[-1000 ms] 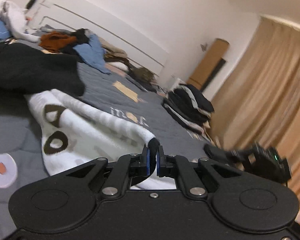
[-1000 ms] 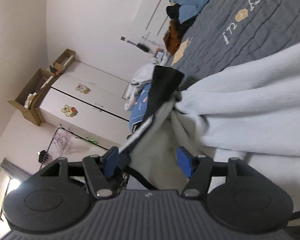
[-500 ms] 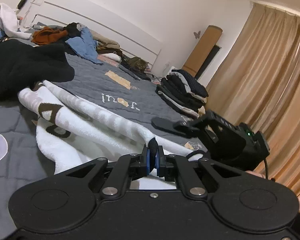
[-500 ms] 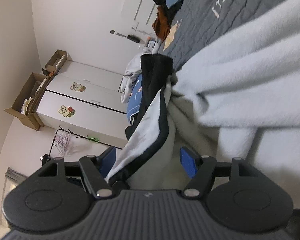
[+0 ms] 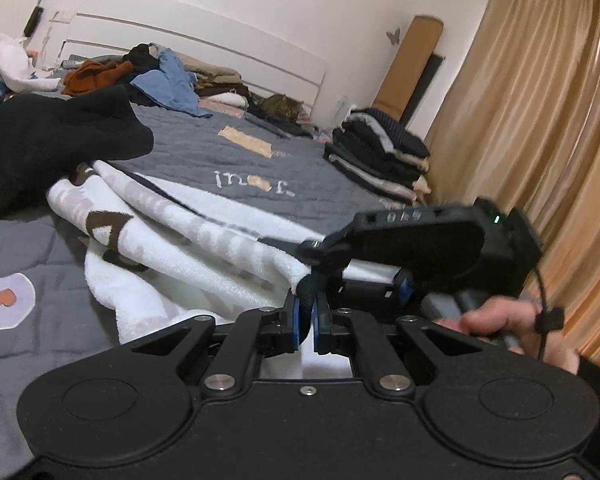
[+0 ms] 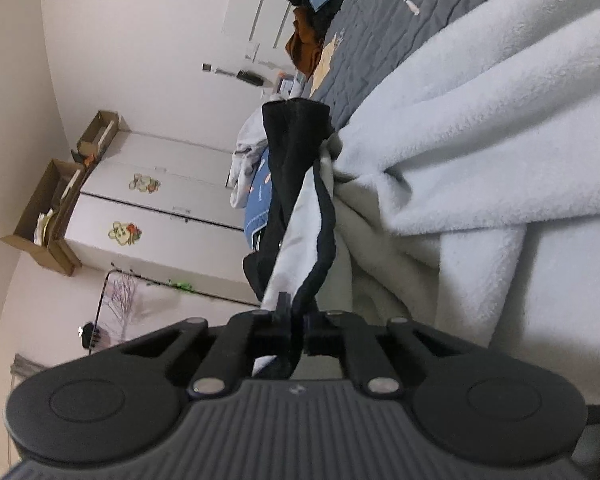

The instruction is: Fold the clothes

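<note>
- The white fleece (image 5: 204, 240) is spread over the grey bed (image 5: 188, 152), from 9 o'clock to the centre of the left view, its dark-trimmed edge (image 6: 320, 240) gathered at both claws.
- The left claw (image 5: 305, 322) is clamped on the trim, with the pads almost touching through the cloth.
- The right claw (image 6: 296, 330) is likewise clamped on the trim, just beside the left one, at 3 o'clock in the left view; the person's hand (image 5: 512, 328) is seen behind it.
- For a clean fold, the two pinched points would best be drawn apart along the edge until it is taut, then lifted together so that the bunched cloth falls flat.
- Both grips should be kept firm: thick fleece is judged heavy enough to slip.
- A black garment (image 5: 52, 148) lies at 9 o'clock, touching or overlapping the fleece's far end; it may be dragged along.
- A folded stack (image 5: 380, 156) sits at 1 o'clock, well apart.
- An unsorted heap (image 5: 160, 76) lies at 11 o'clock by the headboard, clear of the work.
</note>
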